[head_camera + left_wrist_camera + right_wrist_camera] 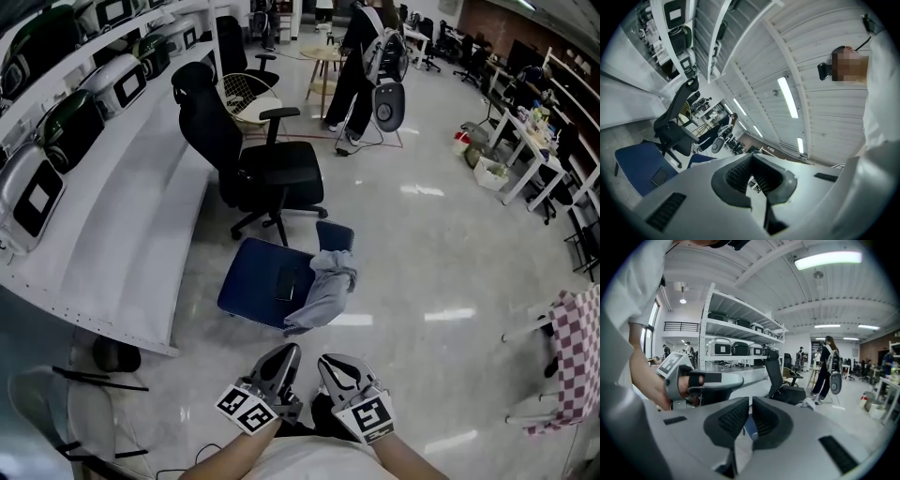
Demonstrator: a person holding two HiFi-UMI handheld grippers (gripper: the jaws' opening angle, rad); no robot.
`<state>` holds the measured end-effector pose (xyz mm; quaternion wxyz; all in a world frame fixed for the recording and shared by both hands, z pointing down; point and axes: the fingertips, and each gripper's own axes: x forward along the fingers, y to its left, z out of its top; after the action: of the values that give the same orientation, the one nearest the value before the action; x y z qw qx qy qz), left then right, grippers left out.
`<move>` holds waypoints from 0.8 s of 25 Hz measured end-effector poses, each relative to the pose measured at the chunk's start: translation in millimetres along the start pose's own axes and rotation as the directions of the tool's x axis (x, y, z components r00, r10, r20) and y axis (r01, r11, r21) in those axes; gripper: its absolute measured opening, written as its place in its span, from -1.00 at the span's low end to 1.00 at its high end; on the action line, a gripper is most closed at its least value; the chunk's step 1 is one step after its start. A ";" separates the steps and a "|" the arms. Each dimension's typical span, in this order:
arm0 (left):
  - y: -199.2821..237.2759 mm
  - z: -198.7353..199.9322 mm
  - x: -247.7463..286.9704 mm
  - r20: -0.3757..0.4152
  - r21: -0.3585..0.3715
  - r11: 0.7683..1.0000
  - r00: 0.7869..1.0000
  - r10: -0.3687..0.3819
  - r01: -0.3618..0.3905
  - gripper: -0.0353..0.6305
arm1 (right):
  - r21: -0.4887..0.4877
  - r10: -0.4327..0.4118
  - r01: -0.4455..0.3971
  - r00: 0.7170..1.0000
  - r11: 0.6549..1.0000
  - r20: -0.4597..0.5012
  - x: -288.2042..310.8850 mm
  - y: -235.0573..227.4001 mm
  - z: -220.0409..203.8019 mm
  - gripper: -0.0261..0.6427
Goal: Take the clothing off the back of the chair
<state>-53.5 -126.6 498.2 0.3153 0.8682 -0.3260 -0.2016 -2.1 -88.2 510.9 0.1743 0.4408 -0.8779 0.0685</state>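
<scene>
A blue chair (258,278) stands on the floor ahead of me, its backrest (335,235) at the right. A grey garment (323,289) hangs over that backrest and trails down onto the seat's edge. Both grippers are low in the head view, close to my body and short of the chair. My left gripper (286,353) has its jaws together with nothing between them (751,163). Beside it, my right gripper (329,362) is also shut and empty (750,408). In the right gripper view the garment (809,402) shows pale, far off.
A black office chair (253,159) stands just behind the blue one, beside a long white shelf unit (122,225) of machines. A flat dark object (286,281) lies on the blue seat. A person with a backpack (367,56) stands farther off by a fan (389,105). Checked cloth (577,356) hangs at right.
</scene>
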 end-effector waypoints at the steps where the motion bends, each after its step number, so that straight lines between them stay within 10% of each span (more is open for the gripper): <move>1: 1.8 -1.0 6.0 0.003 -0.004 1.000 1.000 0.009 -0.009 -0.87 | -0.002 0.002 -0.002 1.000 1.000 -0.004 0.4 -7.1 -0.8 -0.87; 20: 23.0 -13.2 104.9 -0.006 0.039 0.995 0.996 0.092 -0.092 -0.87 | -0.011 0.063 -0.064 0.997 0.998 -0.049 37.0 -127.0 -21.2 -0.87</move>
<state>17.8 -207.4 508.2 0.3086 0.8589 -0.3682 -0.1773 84.0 -186.6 539.9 0.1960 0.4099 -0.8873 0.0792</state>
